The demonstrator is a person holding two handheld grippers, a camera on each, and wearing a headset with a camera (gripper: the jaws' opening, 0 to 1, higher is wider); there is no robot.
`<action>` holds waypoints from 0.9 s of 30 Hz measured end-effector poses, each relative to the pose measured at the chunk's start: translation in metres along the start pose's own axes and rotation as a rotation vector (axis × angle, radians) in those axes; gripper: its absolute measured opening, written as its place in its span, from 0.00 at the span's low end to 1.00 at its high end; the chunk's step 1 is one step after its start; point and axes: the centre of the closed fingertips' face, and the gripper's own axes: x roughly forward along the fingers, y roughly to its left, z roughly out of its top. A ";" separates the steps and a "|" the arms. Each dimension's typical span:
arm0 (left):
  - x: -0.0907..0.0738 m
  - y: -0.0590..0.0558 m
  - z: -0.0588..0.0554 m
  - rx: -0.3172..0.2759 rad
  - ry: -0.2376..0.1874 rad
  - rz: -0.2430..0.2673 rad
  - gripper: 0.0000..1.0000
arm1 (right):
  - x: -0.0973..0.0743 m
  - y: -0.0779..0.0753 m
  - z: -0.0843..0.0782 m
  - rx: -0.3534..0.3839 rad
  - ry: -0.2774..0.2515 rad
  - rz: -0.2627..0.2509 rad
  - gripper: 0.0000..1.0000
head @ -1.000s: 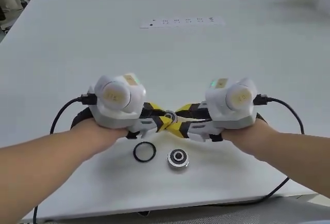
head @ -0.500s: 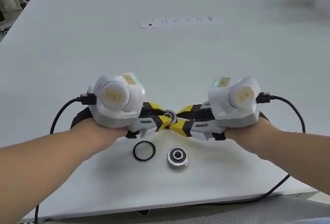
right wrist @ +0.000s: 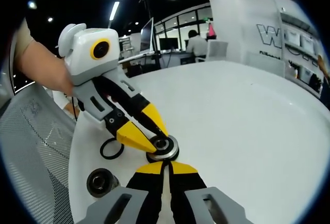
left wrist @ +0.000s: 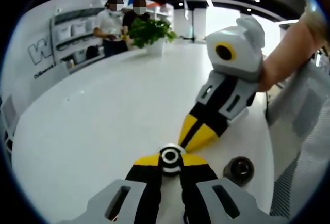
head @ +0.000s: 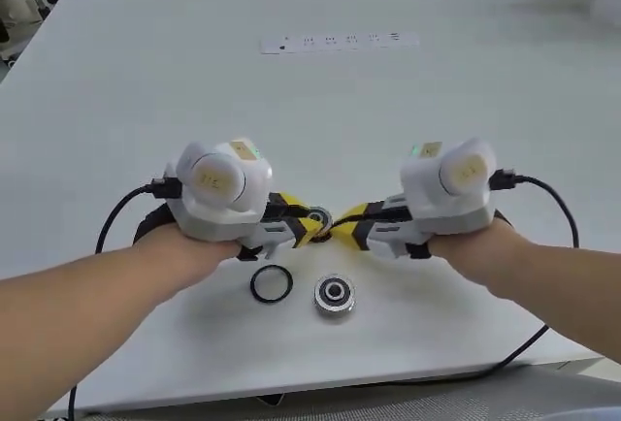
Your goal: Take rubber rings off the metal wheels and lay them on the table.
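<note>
Fingers (left wrist: 147,161) of the left gripper (left wrist: 170,160) are clamped on a metal wheel (left wrist: 170,155), which is held between the two grippers at centre of the head view. The right gripper (right wrist: 165,168) has its fingers pressed together at the wheel's near rim. Whether they grip its rubber ring (right wrist: 162,158) cannot be confirmed. One loose ring (head: 272,284) and one bare wheel (head: 335,295) lie on the table (head: 408,101), below centre.

Risks noted:
- A shallow pinch would slip off the ring.
- A hard pull could wrench the wheel from the left jaws.
- A freed ring may spring off the table's near edge.
</note>
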 end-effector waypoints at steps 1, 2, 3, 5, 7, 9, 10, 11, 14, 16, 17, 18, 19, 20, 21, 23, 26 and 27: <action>0.000 0.000 0.000 0.000 0.000 0.000 0.14 | 0.000 0.000 0.000 0.005 0.000 0.000 0.00; 0.000 0.000 0.000 0.001 0.000 0.000 0.14 | 0.000 -0.001 0.000 0.014 0.000 0.000 0.00; 0.000 0.000 0.000 0.001 0.001 0.001 0.14 | 0.000 -0.001 0.000 0.021 0.002 -0.001 0.00; 0.000 0.000 0.000 0.002 0.002 0.002 0.14 | 0.000 -0.002 0.000 0.044 -0.001 -0.002 0.00; 0.000 -0.001 0.000 0.004 0.003 0.002 0.13 | 0.000 -0.003 0.000 0.086 -0.007 -0.003 0.00; -0.001 -0.001 0.000 0.003 0.003 0.002 0.13 | -0.001 -0.005 0.000 0.114 -0.013 -0.003 0.00; -0.001 -0.001 0.000 0.003 0.003 0.002 0.13 | -0.001 -0.006 -0.001 0.120 -0.013 -0.007 0.00; -0.001 -0.002 0.000 0.004 0.004 0.002 0.13 | -0.001 -0.006 0.000 0.129 -0.017 -0.004 0.00; 0.000 -0.001 0.000 0.004 0.006 0.005 0.13 | -0.002 -0.008 0.000 0.179 -0.032 -0.005 0.00; -0.001 -0.001 0.000 0.006 0.009 0.008 0.13 | -0.003 -0.009 0.001 0.200 -0.042 -0.005 0.00; -0.001 -0.001 0.000 0.006 0.009 0.009 0.13 | -0.004 -0.009 0.002 0.220 -0.052 -0.005 0.00; -0.001 -0.001 -0.001 0.007 0.010 0.010 0.13 | -0.004 -0.009 0.003 0.229 -0.056 -0.003 0.00; 0.000 -0.001 -0.001 0.008 0.011 0.011 0.13 | -0.005 -0.010 0.003 0.242 -0.063 -0.003 0.00; 0.000 -0.001 -0.001 0.008 0.011 0.012 0.13 | -0.005 -0.010 0.004 0.252 -0.066 -0.004 0.00; 0.000 -0.001 -0.001 0.009 0.012 0.014 0.13 | -0.006 -0.011 0.006 0.267 -0.082 -0.008 0.00; 0.000 0.000 -0.001 0.011 0.014 0.014 0.13 | -0.008 -0.011 0.011 0.302 -0.110 0.001 0.00; 0.001 0.000 -0.001 0.008 0.016 0.015 0.13 | -0.007 -0.012 0.010 0.288 -0.106 0.001 0.00; 0.001 0.000 -0.001 0.008 0.017 0.016 0.13 | -0.007 -0.010 0.011 0.296 -0.110 0.003 0.00</action>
